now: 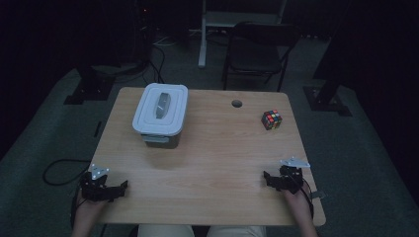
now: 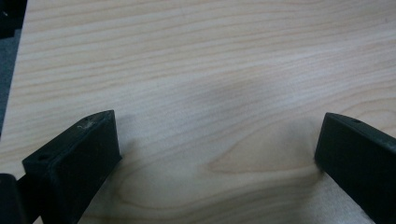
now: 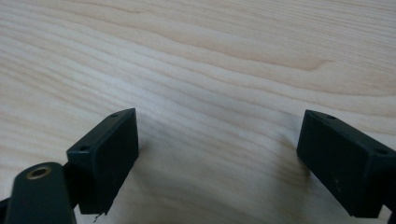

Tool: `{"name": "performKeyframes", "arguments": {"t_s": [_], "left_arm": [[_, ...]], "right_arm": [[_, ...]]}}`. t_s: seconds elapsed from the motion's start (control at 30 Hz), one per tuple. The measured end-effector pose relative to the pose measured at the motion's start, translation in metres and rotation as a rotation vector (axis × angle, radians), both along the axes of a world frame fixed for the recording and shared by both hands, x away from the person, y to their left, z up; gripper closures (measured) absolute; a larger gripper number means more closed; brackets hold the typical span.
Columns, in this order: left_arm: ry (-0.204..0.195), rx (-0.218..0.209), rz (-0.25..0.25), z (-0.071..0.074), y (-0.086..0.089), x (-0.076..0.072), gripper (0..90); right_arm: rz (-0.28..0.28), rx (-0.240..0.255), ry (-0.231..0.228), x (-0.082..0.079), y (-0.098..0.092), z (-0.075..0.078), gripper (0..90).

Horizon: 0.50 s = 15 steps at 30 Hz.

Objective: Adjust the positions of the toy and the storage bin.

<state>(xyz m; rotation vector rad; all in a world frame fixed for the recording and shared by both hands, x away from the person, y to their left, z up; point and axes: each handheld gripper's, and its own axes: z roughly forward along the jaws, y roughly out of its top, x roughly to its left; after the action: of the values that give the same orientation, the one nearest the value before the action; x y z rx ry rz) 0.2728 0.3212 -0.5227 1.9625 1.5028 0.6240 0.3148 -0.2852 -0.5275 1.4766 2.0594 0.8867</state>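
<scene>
A grey lidded plastic box (image 1: 160, 114) stands on the wooden table (image 1: 212, 163) at the back left. A colourful puzzle cube (image 1: 271, 119) sits at the back right. My left gripper (image 1: 122, 186) rests at the front left corner of the table, jaws spread wide over bare wood (image 2: 219, 135). My right gripper (image 1: 268, 177) lies near the front right edge, also open with nothing between its jaws (image 3: 219, 135). Both are far from the box and the cube.
A round cable hole (image 1: 237, 103) is in the table near its back edge. A dark folding chair (image 1: 257, 52) and a white stand (image 1: 202, 34) are behind the table. Cables lie on the floor at the left.
</scene>
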Motion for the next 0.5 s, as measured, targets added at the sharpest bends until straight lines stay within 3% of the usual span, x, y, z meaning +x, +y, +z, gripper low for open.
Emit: {"name": "performKeyframes", "arguments": {"t_s": [0.07, 0.2, 0.23, 0.5], "left_arm": [[-0.008, -0.009, -0.005, 0.001, 0.0, 0.0, 0.6], [-0.016, 0.028, -0.016, 0.005, 0.001, 0.004, 0.6], [-0.013, 0.027, -0.016, 0.006, 0.002, 0.006, 0.6], [-0.007, -0.012, -0.012, 0.008, 0.004, 0.024, 0.6]], "right_arm": [[0.003, -0.001, 0.0, 0.001, 0.002, 0.0, 12.5], [0.003, -0.002, 0.005, 0.008, 0.008, 0.001, 13.0], [0.034, 0.006, 0.008, 0.01, 0.012, 0.001, 13.3], [0.07, 0.004, -0.001, 0.02, 0.028, 0.004, 13.3]]}}
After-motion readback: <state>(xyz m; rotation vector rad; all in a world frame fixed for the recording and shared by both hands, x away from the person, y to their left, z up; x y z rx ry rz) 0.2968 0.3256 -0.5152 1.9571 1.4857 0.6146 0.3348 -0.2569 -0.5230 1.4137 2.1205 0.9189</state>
